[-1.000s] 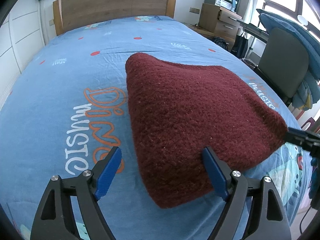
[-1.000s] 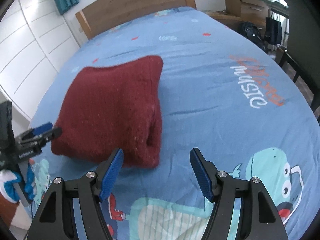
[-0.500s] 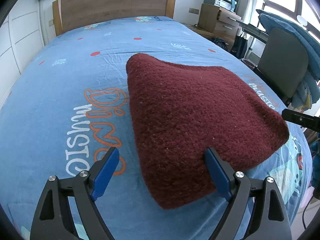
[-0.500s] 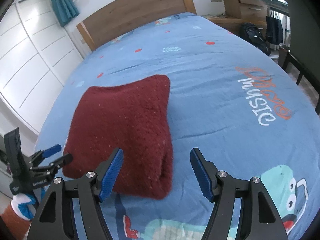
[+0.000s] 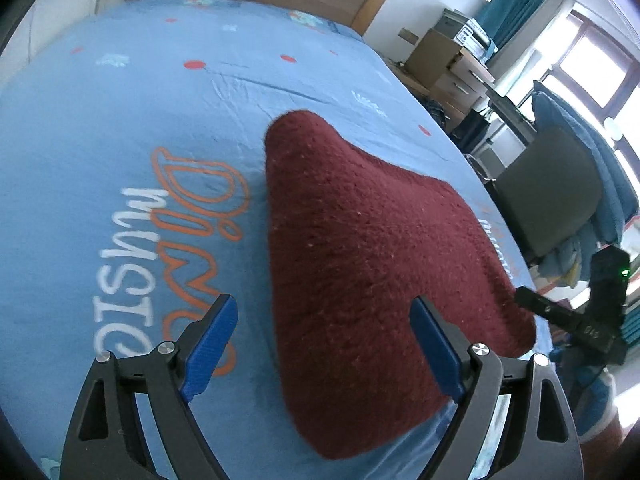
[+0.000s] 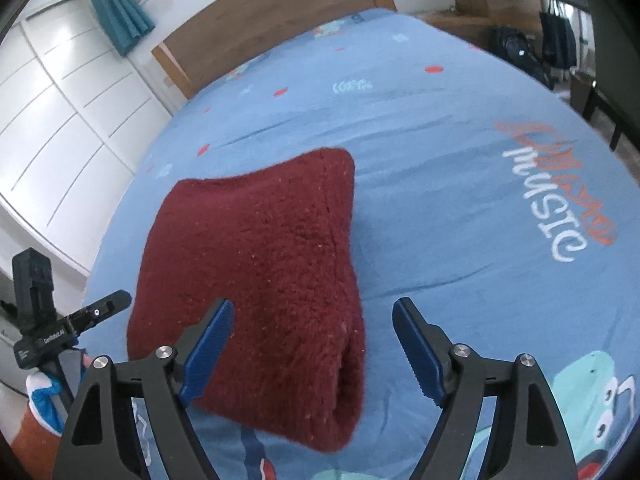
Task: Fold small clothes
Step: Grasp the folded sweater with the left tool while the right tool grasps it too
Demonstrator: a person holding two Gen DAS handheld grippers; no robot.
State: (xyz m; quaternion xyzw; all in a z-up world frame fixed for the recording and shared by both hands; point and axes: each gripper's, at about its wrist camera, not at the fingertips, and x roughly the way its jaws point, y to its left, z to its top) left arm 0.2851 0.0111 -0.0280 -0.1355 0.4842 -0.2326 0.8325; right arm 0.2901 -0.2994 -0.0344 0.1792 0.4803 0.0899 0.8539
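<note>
A dark red fleecy garment (image 5: 372, 264) lies folded into a thick pad on the blue printed bedsheet (image 5: 120, 128). It also shows in the right wrist view (image 6: 264, 280), with its folded layers facing the camera. My left gripper (image 5: 324, 344) is open and empty, held above the garment's near left edge. My right gripper (image 6: 312, 348) is open and empty, above the garment's near right corner. Each gripper shows at the edge of the other's view: the right one (image 5: 576, 316), the left one (image 6: 68, 328).
A wooden headboard (image 6: 280, 16) stands at the far end of the bed. White wardrobe doors (image 6: 60, 120) line one side. A dark chair (image 5: 556, 188), drawers (image 5: 452, 64) and bags stand on the other side by the window.
Both grippers have drawn back and tilted, staying open. The garment lies still and looks a little farther off in the right wrist view.
</note>
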